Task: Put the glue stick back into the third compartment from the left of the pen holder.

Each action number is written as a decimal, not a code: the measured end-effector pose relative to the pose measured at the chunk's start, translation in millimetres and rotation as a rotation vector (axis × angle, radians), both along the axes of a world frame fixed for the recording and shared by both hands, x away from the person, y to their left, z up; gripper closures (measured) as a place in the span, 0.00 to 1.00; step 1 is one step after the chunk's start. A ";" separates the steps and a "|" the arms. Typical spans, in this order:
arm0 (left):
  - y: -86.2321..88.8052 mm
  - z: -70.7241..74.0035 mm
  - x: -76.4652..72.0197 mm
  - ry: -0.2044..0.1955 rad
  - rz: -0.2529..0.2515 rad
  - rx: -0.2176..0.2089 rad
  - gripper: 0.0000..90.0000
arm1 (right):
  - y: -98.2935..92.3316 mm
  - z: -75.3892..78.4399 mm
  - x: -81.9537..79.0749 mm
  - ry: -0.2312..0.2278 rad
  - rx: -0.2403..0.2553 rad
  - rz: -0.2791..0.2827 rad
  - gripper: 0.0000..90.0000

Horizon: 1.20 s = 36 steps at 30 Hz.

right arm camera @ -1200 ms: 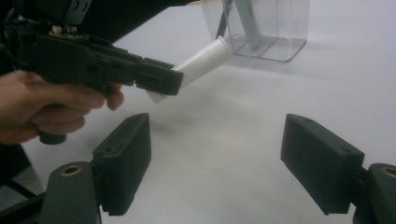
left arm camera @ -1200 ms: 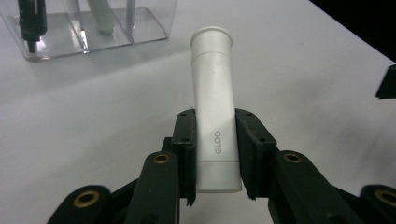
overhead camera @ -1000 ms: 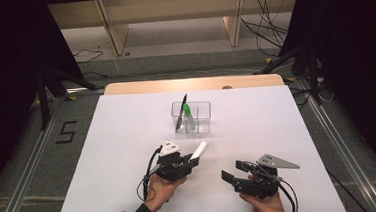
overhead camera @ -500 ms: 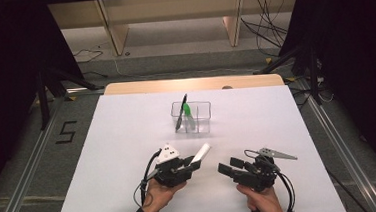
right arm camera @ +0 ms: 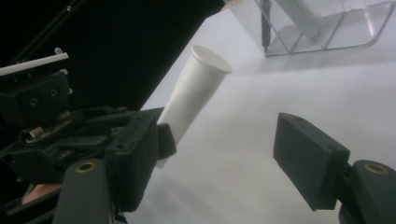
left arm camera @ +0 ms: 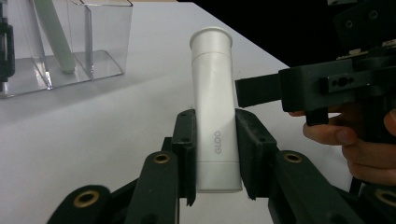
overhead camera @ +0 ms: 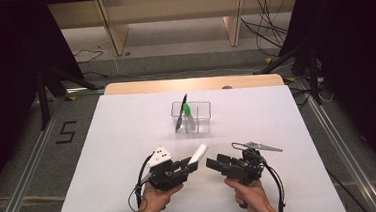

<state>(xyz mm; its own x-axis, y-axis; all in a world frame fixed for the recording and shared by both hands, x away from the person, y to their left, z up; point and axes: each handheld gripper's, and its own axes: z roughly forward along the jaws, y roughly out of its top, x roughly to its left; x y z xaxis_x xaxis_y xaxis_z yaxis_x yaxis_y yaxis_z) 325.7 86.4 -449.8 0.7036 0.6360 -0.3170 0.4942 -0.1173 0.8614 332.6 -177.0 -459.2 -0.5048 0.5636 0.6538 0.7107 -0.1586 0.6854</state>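
Gripping a white glue stick [left arm camera: 214,112] between closed left fingers [left arm camera: 187,154], tilted just above the white desk [overhead camera: 128,135]. Closing slightly yet gaping wide on nothing, right fingers [right arm camera: 308,158] of the right gripper [overhead camera: 219,165] pointing at the stick from just beside it. Standing farther back, holding pens: a clear organizer [overhead camera: 199,116].

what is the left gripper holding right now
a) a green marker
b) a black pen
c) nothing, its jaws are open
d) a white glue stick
d: in the left gripper view the left gripper has its jaws pressed on both sides of the white glue stick, while the black pen and the green marker stand in the clear box farther up the table.
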 end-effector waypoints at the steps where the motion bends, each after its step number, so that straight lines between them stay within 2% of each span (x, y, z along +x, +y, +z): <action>1: -0.1 0.1 -0.2 0.001 0.000 -0.002 0.79 | 2.4 0.3 1.5 0.008 0.022 0.009 0.37; 12: -3.4 -0.1 -5.4 -0.007 -0.014 -0.012 0.79 | 9.3 1.7 5.8 0.046 0.095 0.029 0.42; 17: -6.2 0.3 -8.9 -0.016 -0.029 -0.015 0.79 | 11.7 2.3 7.2 0.045 0.100 0.030 0.45; 21: -9.2 0.8 -11.7 -0.021 -0.039 -0.014 0.79 | 13.5 1.6 8.9 0.067 0.114 0.029 0.51; 31: -12.8 1.7 -15.5 -0.045 -0.062 -0.015 0.79 | 15.2 1.7 9.0 0.081 0.143 0.041 0.65; 36: -12.5 1.6 -15.6 -0.052 -0.069 -0.018 0.79 | 13.9 2.2 9.4 0.092 0.161 0.044 0.69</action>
<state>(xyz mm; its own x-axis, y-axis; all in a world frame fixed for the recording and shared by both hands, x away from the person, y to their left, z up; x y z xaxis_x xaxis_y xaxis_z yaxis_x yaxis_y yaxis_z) 310.2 73.9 -448.2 0.7611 0.5802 -0.2900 0.4402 -0.1337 0.8879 342.0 -163.1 -457.0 -0.4608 0.4266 0.7783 0.7777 -0.2285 0.5857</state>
